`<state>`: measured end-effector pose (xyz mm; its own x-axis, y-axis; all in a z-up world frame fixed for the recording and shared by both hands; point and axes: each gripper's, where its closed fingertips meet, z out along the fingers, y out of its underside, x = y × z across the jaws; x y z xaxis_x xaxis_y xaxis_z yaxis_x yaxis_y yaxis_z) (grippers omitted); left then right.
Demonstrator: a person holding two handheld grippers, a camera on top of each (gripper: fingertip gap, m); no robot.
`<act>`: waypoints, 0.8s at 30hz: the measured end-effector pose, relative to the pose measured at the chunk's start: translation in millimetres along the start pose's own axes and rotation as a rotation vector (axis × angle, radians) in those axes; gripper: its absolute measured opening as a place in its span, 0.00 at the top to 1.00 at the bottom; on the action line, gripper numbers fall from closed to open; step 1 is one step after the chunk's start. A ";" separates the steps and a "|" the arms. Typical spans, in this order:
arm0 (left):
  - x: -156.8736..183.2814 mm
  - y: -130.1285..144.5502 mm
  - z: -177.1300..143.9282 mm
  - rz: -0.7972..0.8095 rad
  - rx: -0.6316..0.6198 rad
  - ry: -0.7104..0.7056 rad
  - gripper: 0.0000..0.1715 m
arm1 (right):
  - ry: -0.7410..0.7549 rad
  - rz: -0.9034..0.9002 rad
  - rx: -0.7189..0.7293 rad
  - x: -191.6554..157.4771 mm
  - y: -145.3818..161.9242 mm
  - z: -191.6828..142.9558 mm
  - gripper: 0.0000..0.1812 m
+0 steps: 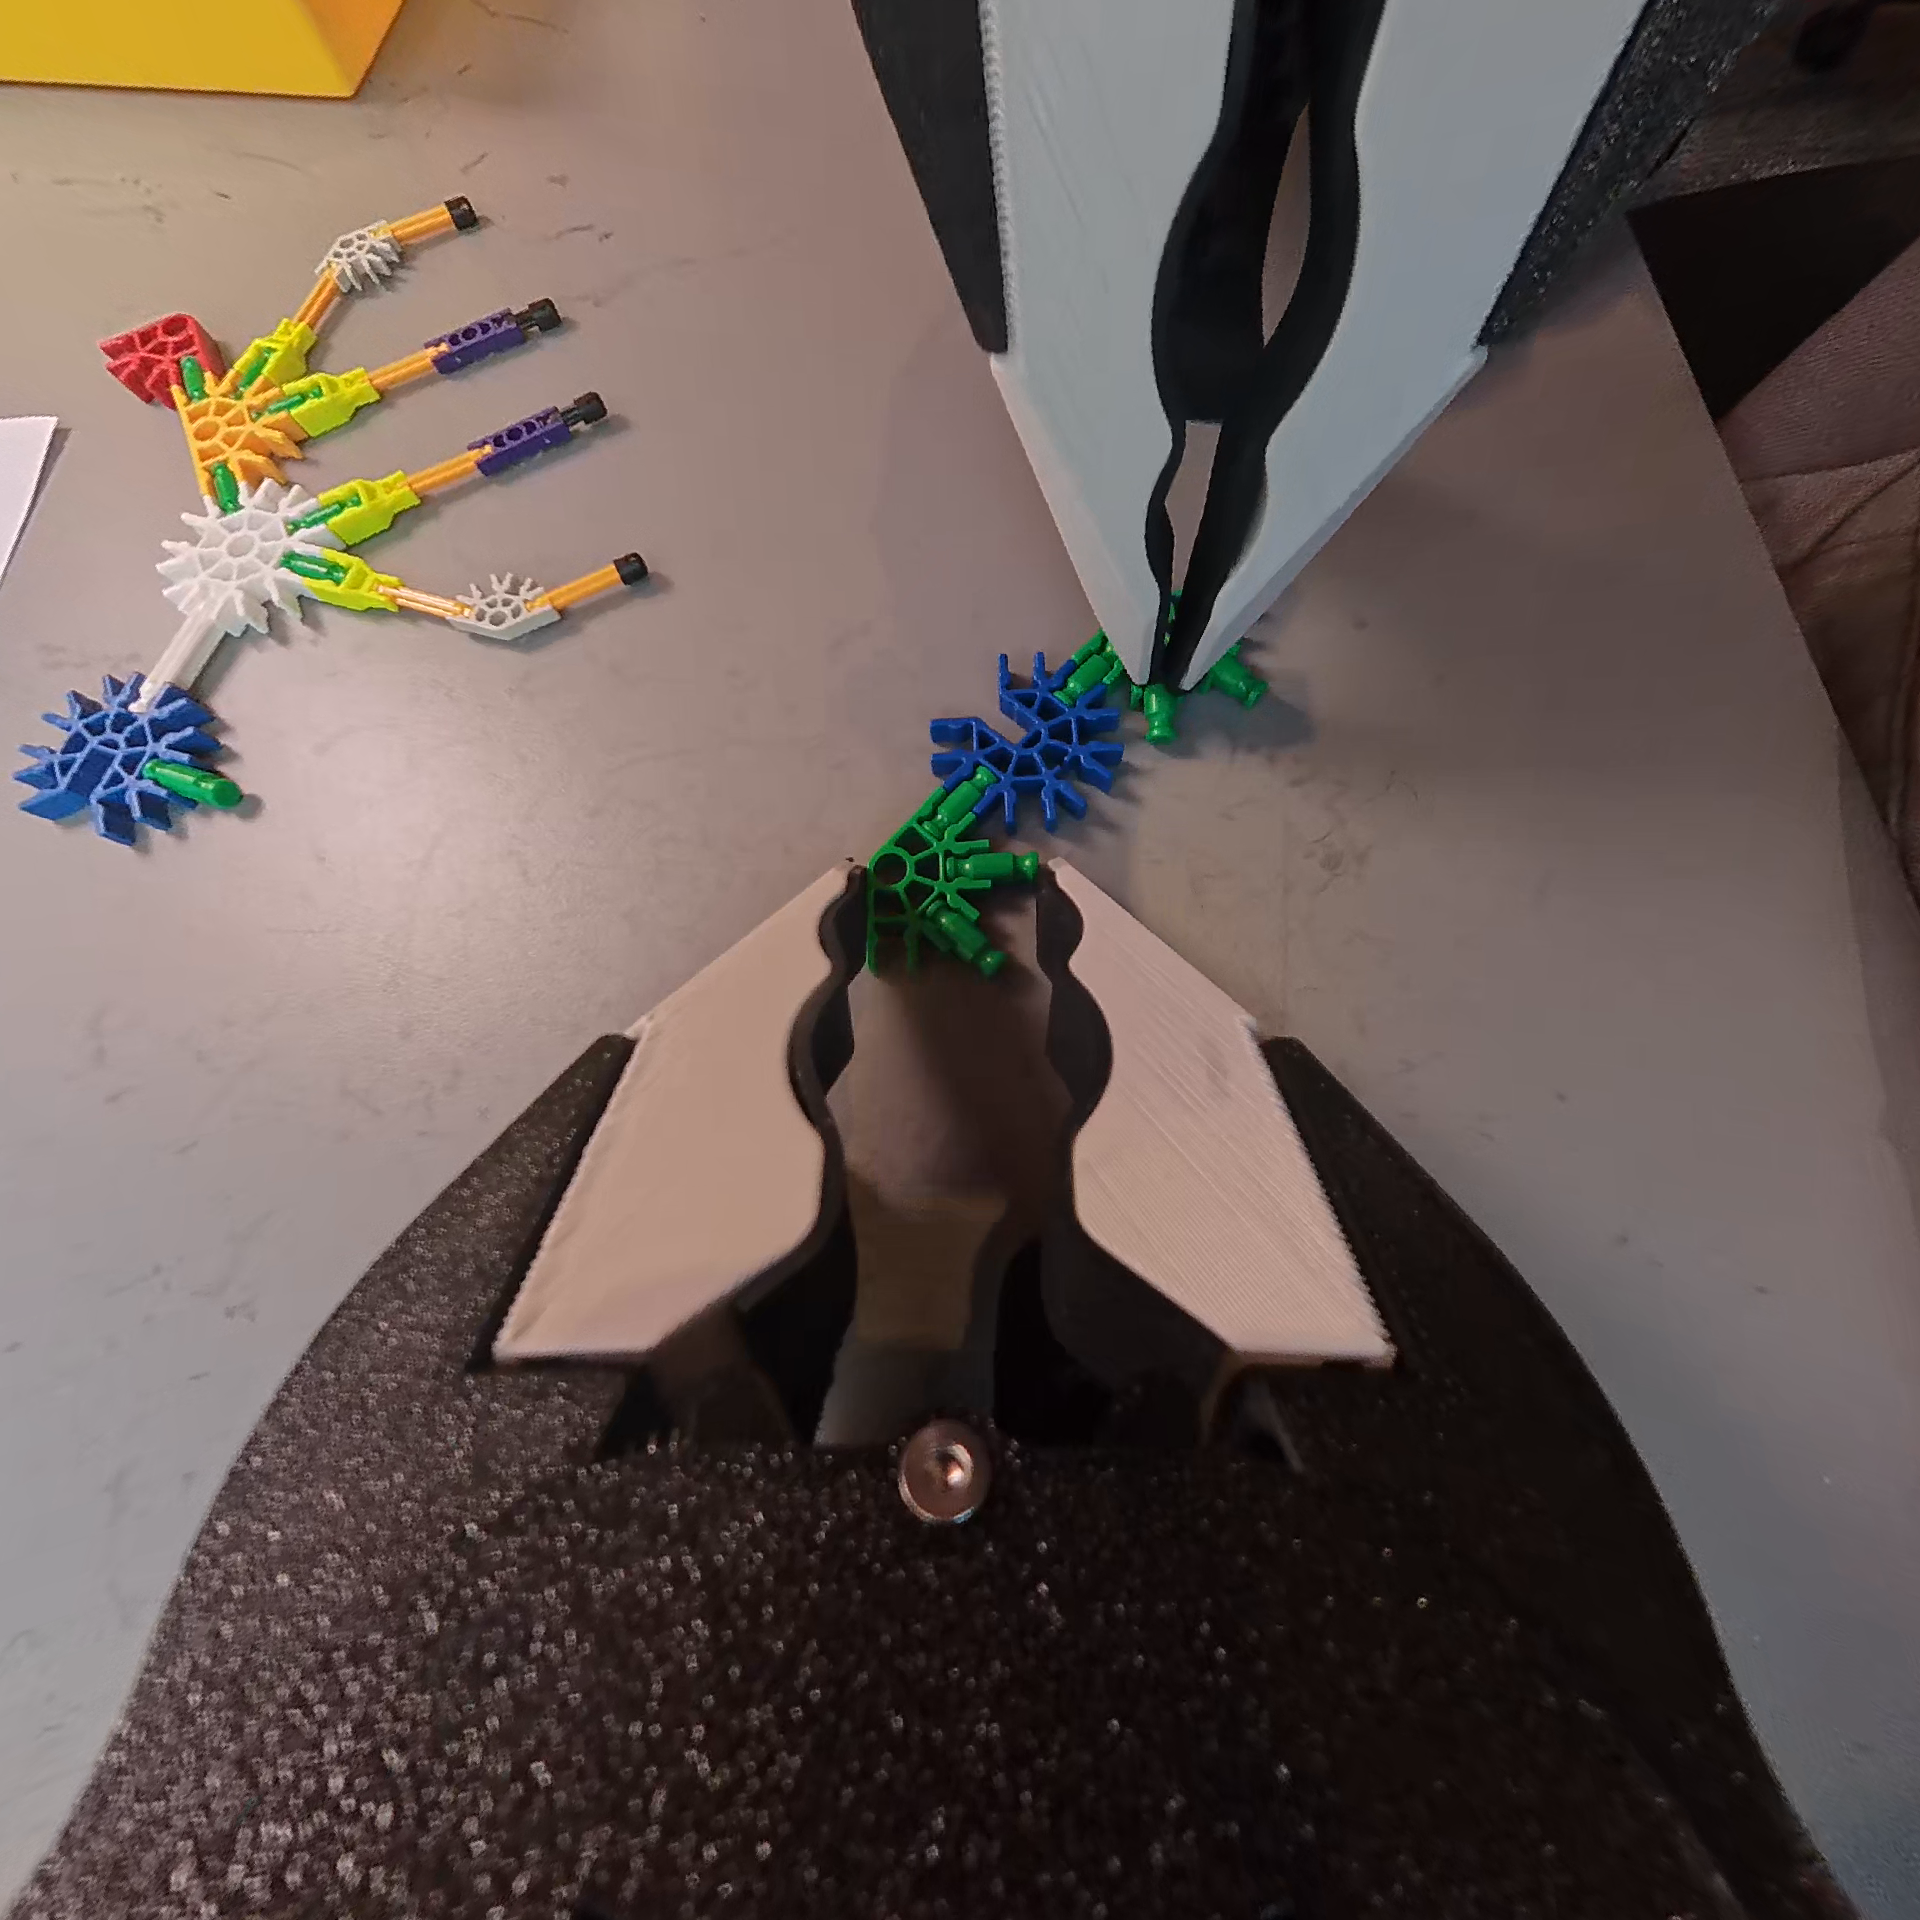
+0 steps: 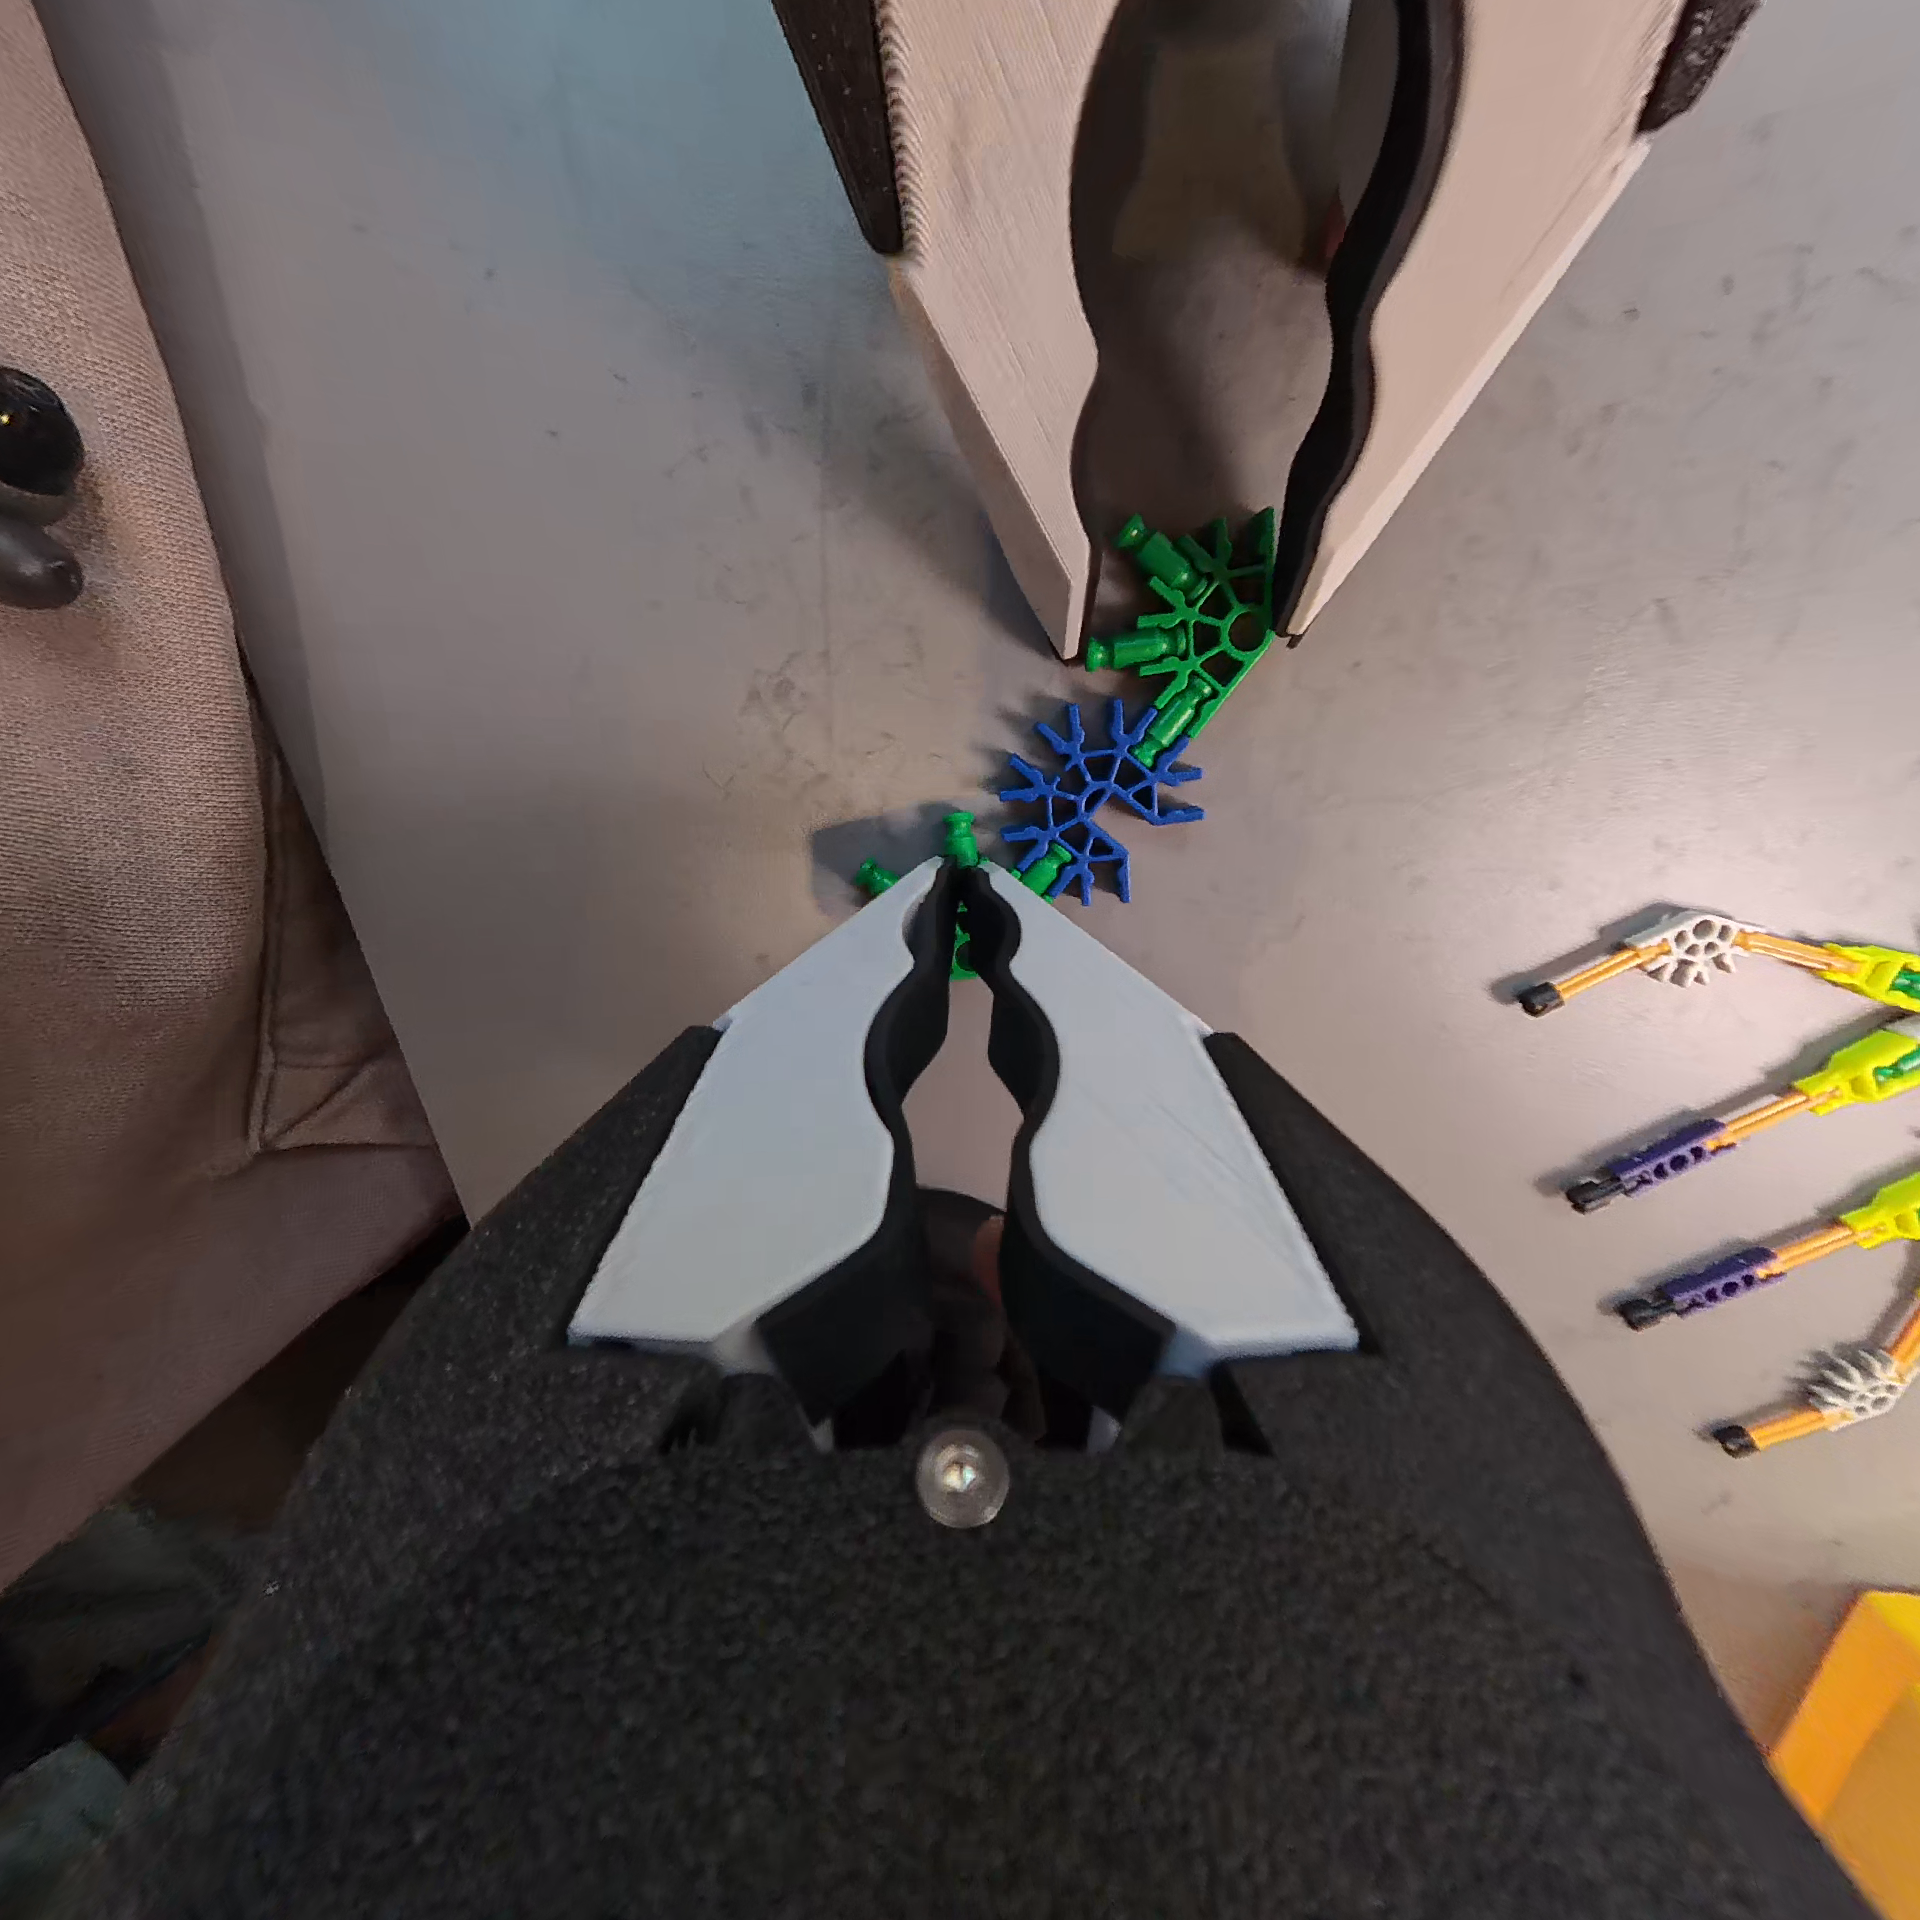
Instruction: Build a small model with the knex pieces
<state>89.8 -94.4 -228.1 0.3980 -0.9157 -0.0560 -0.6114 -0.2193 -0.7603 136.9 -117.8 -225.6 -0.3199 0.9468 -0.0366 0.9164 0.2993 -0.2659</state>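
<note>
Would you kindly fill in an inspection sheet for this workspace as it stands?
Surface: grey table, scuffed and stained.
Job's things: green-and-blue connector chain lying flat between the two tools.
Clutter: a multicoloured fan-shaped assembly, a yellow box at the far edge, a white sheet.
Grippers: left tool open, straddling the chain's near green connector; right tool shut on the far green connector.
Cables: nothing seen.
Surroundings: beige fabric beside the table edge.
</note>
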 end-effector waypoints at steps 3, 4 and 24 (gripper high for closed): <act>0.0 -0.1 -0.1 0.002 0.000 -0.001 0.81 | 0.023 0.019 0.054 1.4 -0.3 -0.8 1.00; 0.0 -0.1 -0.1 0.002 0.000 -0.001 0.81 | 0.045 0.006 0.060 1.8 -0.4 -1.5 1.00; 0.0 0.3 0.3 0.000 0.000 -0.001 0.82 | -0.014 0.047 0.019 0.1 2.3 -0.1 1.00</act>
<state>89.8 -94.4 -228.5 0.3987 -0.9153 -0.0566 -0.6117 -0.2194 -0.7601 139.1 -117.0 -226.1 -0.2797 0.9580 -0.0632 0.9258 0.2517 -0.2822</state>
